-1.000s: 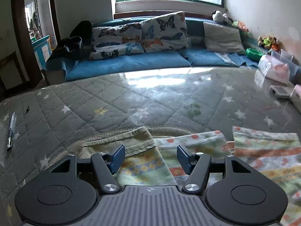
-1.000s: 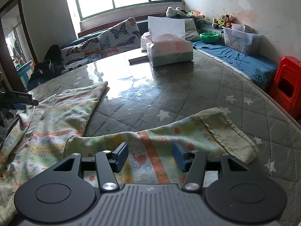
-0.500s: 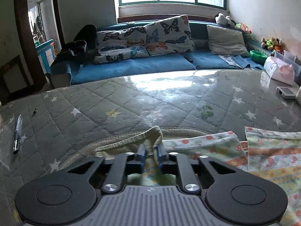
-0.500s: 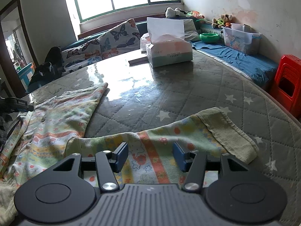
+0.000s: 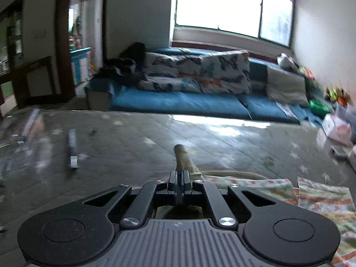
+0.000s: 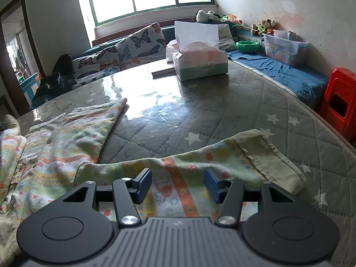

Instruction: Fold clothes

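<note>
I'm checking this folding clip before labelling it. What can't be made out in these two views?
- Left wrist view: motion blur smears the pen and table edge.
- Left gripper: its body hides how much cuff it pinches.
- Right wrist view: right gripper body covers the sleeve beneath; garment cut off at left edge.

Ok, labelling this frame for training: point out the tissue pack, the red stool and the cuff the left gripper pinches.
tissue pack (image 6: 201, 65), right wrist view, front face.
red stool (image 6: 339, 102), right wrist view, side wall.
cuff (image 5: 183, 159), left wrist view, ribbed end.
</note>
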Available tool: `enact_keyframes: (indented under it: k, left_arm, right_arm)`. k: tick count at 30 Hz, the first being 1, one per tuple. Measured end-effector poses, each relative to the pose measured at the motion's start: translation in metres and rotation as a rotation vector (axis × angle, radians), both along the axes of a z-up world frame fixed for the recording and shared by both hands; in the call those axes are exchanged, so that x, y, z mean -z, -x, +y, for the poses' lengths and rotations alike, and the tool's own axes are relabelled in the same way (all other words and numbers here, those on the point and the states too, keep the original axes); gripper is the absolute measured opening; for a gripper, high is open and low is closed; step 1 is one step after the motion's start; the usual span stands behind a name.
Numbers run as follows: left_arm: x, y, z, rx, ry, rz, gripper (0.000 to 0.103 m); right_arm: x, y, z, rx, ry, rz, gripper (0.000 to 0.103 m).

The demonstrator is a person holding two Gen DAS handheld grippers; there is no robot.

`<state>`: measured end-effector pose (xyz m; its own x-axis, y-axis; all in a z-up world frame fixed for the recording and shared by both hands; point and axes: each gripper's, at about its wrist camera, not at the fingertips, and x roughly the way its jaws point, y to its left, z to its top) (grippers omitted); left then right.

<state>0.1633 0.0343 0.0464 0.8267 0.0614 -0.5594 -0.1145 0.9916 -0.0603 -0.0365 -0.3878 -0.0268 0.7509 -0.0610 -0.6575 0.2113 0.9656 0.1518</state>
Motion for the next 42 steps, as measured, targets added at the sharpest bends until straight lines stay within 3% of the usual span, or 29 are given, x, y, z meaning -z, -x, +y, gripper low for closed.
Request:
enact_keyframes:
  k: [8,20,24,35,42]
  left_arm:
    - [-0.007,0.069,0.069,-0.146,-0.020,-0.028,0.002]
    - [0.028,0.167,0.137,-0.367,-0.031,0.044,0.001]
    - [0.045,0.179,0.140,-0.394,-0.028,0.099,0.001]
    - [0.052,0.175,0.146,-0.416,-0.038,0.094,0.001]
    - [0.053,0.185,0.149,-0.416,-0.038,0.111,0.002]
  right_arm:
    - [-0.001,-0.001,0.003,-0.002,0.024,0.009,0.054]
    - [-0.001,-0.005,0.010,-0.018,0.070,0.039,0.056]
    - [-0.001,-0.009,0.013,-0.026,0.084,0.047,0.056]
    - [0.005,-0.037,0.024,-0.057,0.150,0.038,0.062]
    - [0.005,-0.027,0.016,-0.062,0.145,0.034,0.062]
